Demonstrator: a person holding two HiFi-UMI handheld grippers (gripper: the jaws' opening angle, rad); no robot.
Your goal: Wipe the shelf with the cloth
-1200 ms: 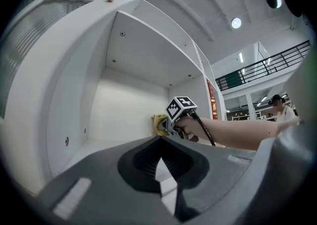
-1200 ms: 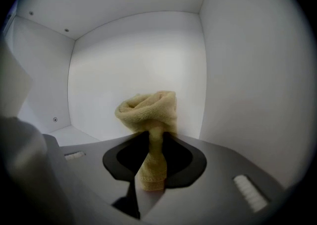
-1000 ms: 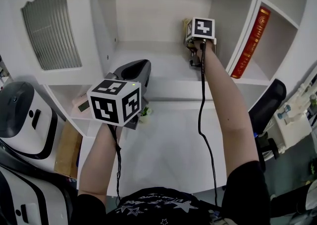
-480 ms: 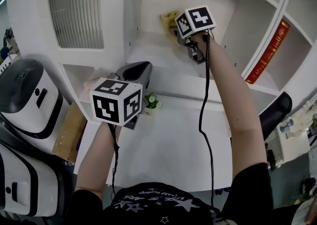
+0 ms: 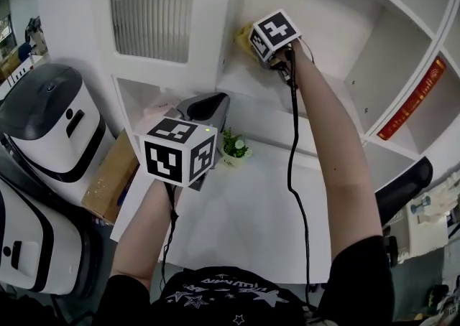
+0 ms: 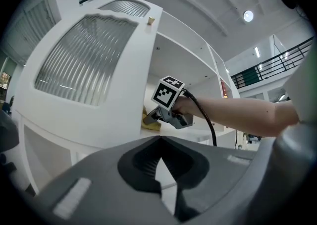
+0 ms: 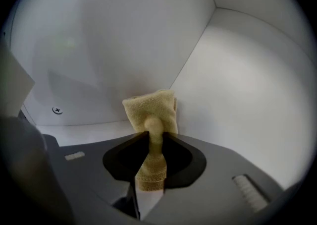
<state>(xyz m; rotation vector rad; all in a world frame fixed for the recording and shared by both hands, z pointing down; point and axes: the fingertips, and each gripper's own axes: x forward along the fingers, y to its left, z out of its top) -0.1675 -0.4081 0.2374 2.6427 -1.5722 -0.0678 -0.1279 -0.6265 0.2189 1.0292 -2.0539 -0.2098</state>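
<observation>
Right gripper (image 7: 152, 137) clamps yellow cloth (image 7: 151, 107) in shelf (image 5: 266, 113) corner. Left gripper (image 6: 159, 144) closed, empty, near potted plant (image 5: 235, 146) on table (image 5: 244, 210).

In the head view, the marker cube (image 5: 273, 31) of the right claw (image 7: 151, 136) covers most of the cloth (image 5: 242, 36); only a yellow edge shows. The print on the red book (image 5: 415, 100) is too small to read. The left edge cuts off the white machine (image 5: 50, 123).
</observation>
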